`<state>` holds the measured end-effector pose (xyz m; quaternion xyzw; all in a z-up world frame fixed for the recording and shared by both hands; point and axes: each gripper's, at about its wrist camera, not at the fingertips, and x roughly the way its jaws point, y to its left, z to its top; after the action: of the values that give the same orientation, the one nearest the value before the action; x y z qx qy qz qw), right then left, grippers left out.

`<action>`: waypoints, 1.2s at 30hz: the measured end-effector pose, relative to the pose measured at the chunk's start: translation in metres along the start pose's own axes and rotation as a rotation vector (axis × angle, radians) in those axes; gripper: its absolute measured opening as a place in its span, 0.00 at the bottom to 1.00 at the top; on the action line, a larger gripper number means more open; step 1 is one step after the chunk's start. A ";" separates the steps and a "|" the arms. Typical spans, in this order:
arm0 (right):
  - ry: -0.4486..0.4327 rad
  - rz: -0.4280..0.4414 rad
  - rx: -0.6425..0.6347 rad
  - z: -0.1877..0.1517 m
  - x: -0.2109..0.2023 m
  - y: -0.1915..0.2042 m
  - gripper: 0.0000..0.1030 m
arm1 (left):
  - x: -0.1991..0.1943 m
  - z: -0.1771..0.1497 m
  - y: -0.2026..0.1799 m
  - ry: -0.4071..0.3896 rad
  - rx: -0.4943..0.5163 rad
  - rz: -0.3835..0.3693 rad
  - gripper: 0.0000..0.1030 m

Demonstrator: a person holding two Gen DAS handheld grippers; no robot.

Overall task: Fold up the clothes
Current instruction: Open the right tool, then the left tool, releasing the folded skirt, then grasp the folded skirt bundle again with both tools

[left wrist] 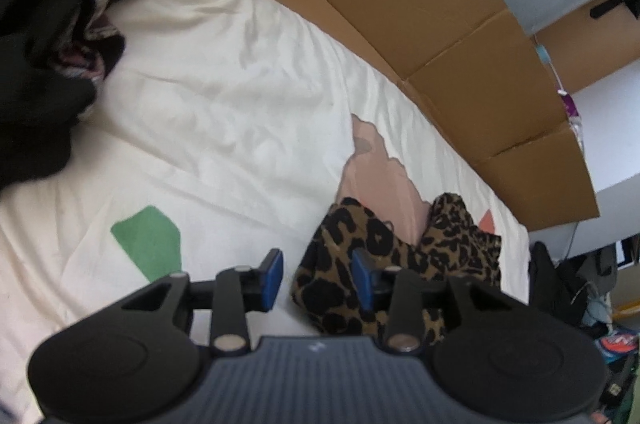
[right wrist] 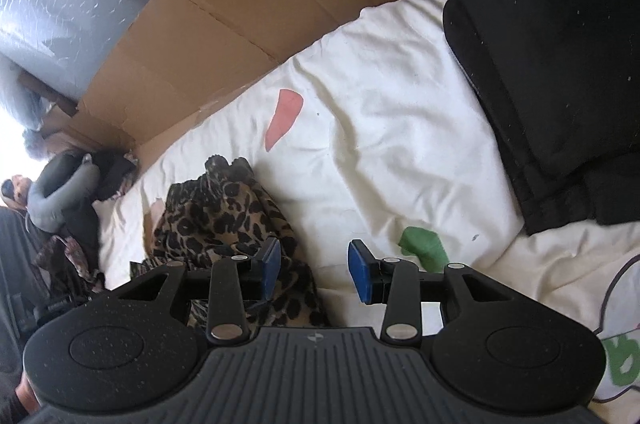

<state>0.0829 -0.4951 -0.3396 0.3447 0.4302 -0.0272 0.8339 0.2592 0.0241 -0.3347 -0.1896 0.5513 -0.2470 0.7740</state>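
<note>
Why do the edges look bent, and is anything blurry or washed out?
Left wrist view: the fisheye lens bows the cardboard; the black clothes at top left are blurred. Right wrist view: the cardboard curves too, daylight washes out the far left edge, and the leopard-print garment looks fairly sharp.

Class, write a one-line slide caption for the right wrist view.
Open right gripper hovers over a crumpled leopard-print garment on a cream bedsheet, beside folded black clothes.

We see a soft, crumpled leopard-print cloth garment (left wrist: 400,248) on a matt cream cotton-like sheet (left wrist: 224,111). At one o'clock stands matt, creased brown cardboard (left wrist: 440,35). The left gripper (left wrist: 318,278) shows matt black plastic, blue rubbery pads (left wrist: 274,278) and shiny metal rivets.
</note>
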 end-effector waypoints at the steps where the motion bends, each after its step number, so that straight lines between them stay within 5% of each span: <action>1: -0.001 -0.006 -0.007 -0.001 -0.002 -0.001 0.39 | 0.001 0.001 -0.001 0.002 0.009 0.001 0.40; 9: 0.075 -0.018 -0.090 -0.021 0.001 -0.002 0.39 | 0.014 0.007 -0.007 0.022 0.064 0.013 0.45; 14: 0.100 -0.013 -0.171 -0.033 0.009 0.010 0.56 | 0.025 0.007 -0.009 0.040 0.081 0.020 0.49; 36: 0.071 -0.005 -0.389 -0.009 0.065 0.051 0.57 | 0.057 0.011 -0.018 0.082 0.128 0.019 0.51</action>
<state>0.1351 -0.4350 -0.3630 0.1765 0.4572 0.0665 0.8691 0.2814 -0.0240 -0.3640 -0.1243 0.5674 -0.2820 0.7636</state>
